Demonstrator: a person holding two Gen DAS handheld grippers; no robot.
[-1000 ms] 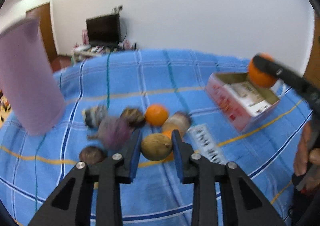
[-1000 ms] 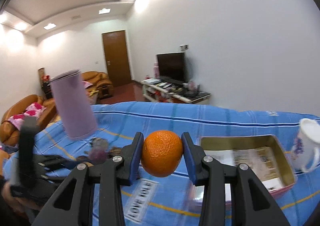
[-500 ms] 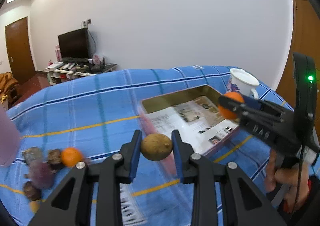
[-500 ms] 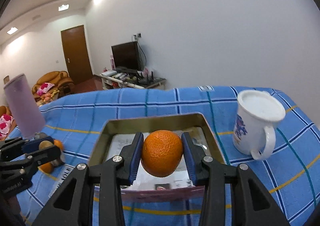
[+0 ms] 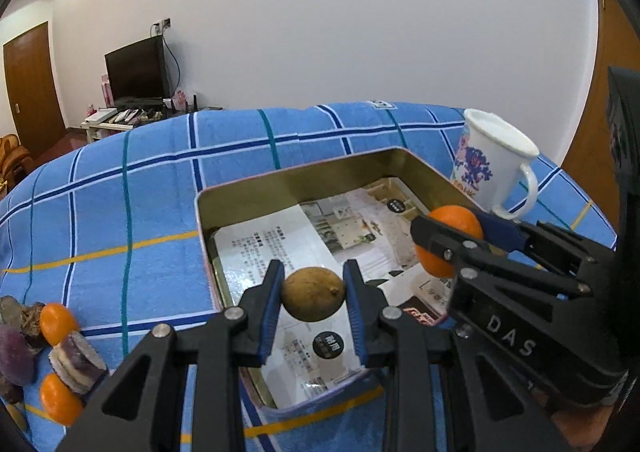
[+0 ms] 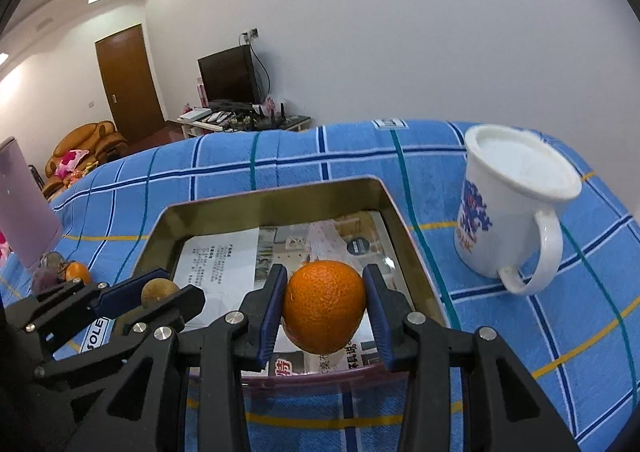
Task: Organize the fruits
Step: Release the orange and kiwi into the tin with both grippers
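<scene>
Blue checked cloth (image 5: 140,188) | tin (image 5: 280,188) held only paper, no fruit | your left gripper (image 5: 313,294) clamped a brown fruit (image 5: 313,294) over it | your right gripper (image 6: 325,306) clamped an orange (image 6: 325,306) over it | remaining fruit pile (image 5: 52,352) left beside the tin.
</scene>
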